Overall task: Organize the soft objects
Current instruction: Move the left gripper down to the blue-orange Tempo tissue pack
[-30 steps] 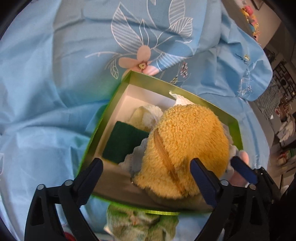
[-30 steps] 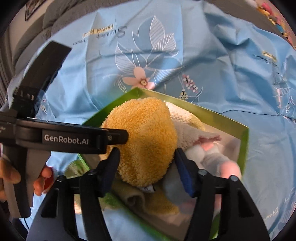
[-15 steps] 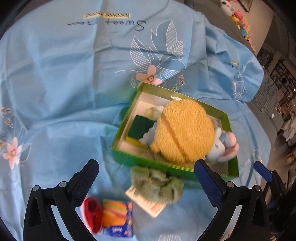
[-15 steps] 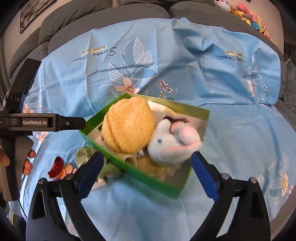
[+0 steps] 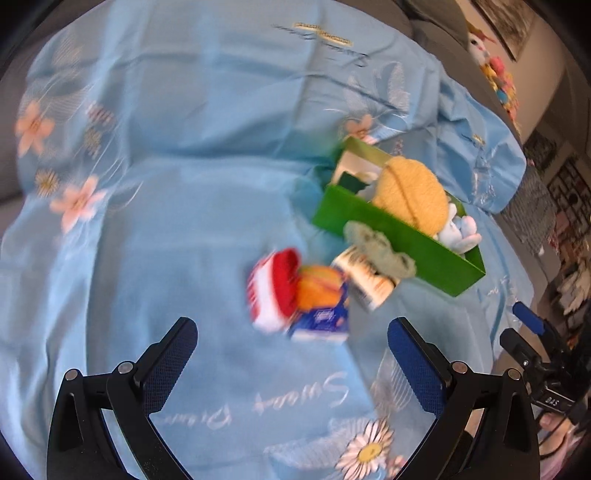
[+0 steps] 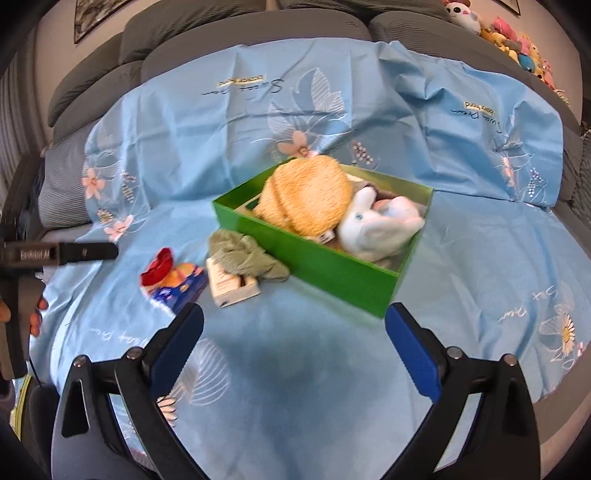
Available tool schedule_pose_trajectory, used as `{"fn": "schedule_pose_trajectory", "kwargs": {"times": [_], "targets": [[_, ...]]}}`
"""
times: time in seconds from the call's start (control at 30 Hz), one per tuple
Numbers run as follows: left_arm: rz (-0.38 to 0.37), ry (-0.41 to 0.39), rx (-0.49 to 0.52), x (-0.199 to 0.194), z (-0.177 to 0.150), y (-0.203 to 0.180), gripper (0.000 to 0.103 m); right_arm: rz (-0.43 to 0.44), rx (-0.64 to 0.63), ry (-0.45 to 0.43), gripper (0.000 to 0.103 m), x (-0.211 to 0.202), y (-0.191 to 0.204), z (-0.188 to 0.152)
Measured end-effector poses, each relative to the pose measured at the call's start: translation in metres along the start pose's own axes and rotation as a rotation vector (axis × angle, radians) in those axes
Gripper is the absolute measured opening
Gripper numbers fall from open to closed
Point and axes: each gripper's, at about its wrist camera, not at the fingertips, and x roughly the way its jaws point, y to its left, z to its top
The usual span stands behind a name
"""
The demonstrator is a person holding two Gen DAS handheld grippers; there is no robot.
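Observation:
A green box sits on the blue sheet and holds a fuzzy yellow plush and a white and pale blue plush bunny. A crumpled green cloth lies against the box's front wall, partly over a white carton. A red item and an orange and blue packet lie to their left. My left gripper is open and empty, just short of the packet. My right gripper is open and empty, in front of the box.
The blue flowered sheet covers a grey sofa. A row of plush toys lines the sofa back at the far right. The left tool and the hand on it show at the right view's left edge.
Both grippers pulled back from the box. The right jaws opened off the yellow plush, which now lies in the box with the bunny. The left view swung left to the loose items.

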Motion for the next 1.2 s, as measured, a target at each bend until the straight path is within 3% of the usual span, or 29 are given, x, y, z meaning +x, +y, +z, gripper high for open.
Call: {"fn": "schedule_pose_trajectory", "kwargs": {"times": [0.17, 0.5, 0.9, 1.2], "targets": [[-0.073, 0.006, -0.086, -0.006, -0.027, 0.019, 0.103, 0.061, -0.028, 0.006, 0.099, 0.002, 0.023, -0.013], [-0.148, 0.059, 0.001, 0.015, -0.048, 0.0, 0.103, 0.155, -0.127, 0.059, 0.099, 0.028, 0.072, -0.034], [-0.27, 0.145, 0.038, 0.061, -0.04, -0.011, 0.103, 0.217, -0.201, 0.122, 0.098, 0.067, 0.094, -0.036], [-0.336, 0.152, -0.003, 0.084, -0.023, -0.002, 0.103, 0.265, -0.245, 0.151, 0.096, 0.092, 0.107, -0.03]]}}
